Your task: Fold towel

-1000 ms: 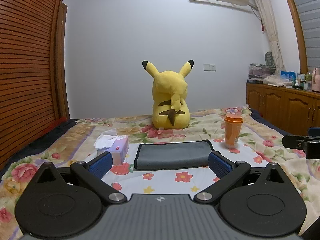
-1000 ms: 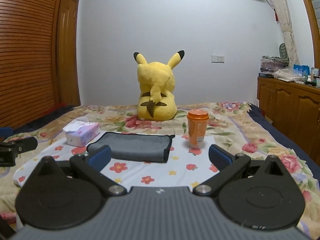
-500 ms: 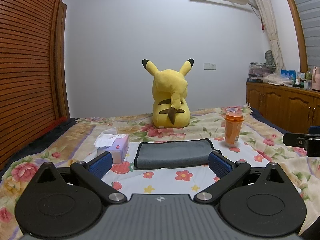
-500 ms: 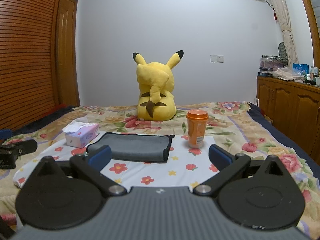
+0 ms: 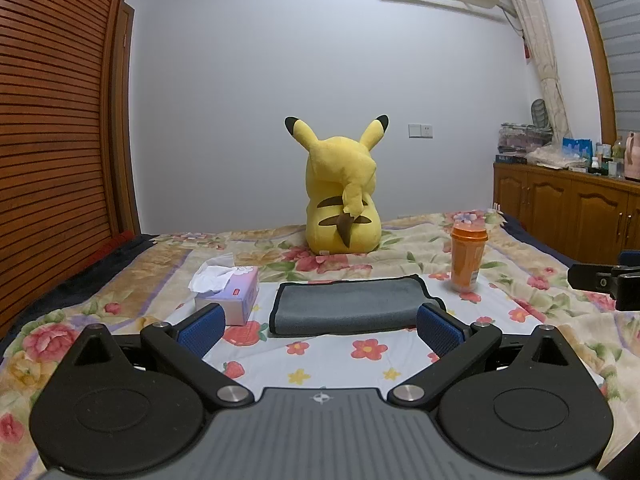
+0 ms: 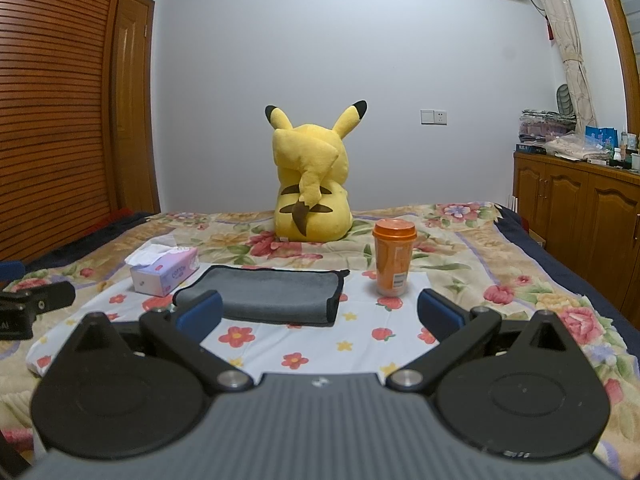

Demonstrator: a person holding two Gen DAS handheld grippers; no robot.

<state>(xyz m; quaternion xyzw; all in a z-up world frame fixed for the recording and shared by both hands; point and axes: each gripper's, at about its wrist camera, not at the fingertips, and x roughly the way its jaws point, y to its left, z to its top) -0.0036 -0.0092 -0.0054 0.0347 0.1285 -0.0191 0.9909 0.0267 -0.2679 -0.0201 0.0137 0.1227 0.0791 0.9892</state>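
One folded towel (image 5: 349,304), two open hand-held grippers (image 5: 318,326).

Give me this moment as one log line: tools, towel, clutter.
left tool: open | right tool: open | gray towel: folded flat, untouched | tissue box left, orange cup right

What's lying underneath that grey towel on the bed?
The grey towel lies on a white flowered cloth, which is spread over the floral bedspread. Whatever sits directly beneath the towel is covered.
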